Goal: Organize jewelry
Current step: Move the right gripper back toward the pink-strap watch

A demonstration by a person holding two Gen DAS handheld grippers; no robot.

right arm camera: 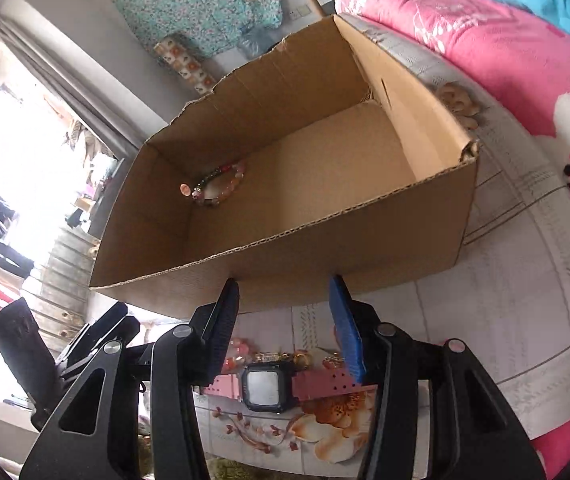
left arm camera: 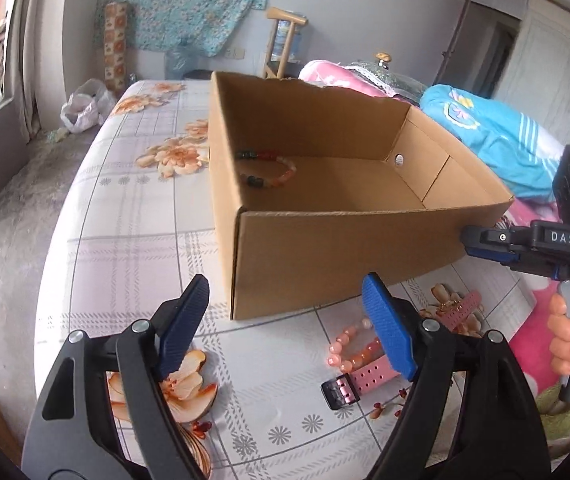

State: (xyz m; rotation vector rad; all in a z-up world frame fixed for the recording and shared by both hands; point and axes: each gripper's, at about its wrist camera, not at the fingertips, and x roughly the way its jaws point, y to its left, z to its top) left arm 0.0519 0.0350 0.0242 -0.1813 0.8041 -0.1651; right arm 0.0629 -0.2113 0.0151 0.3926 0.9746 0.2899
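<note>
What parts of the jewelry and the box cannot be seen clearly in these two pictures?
- Pink watch: in the left wrist view its face is hidden behind the left gripper; its blue finger covers it.
- Small gold pieces beyond the watch: too small to identify.
- Beaded bracelet in the cardboard box: the near wall cuts it in the left wrist view.

My gripper finger [left arm camera: 385, 328] covers part of the pink bracelet [left arm camera: 345, 350] and watch strap [left arm camera: 365, 378] near the bed's edge.
</note>
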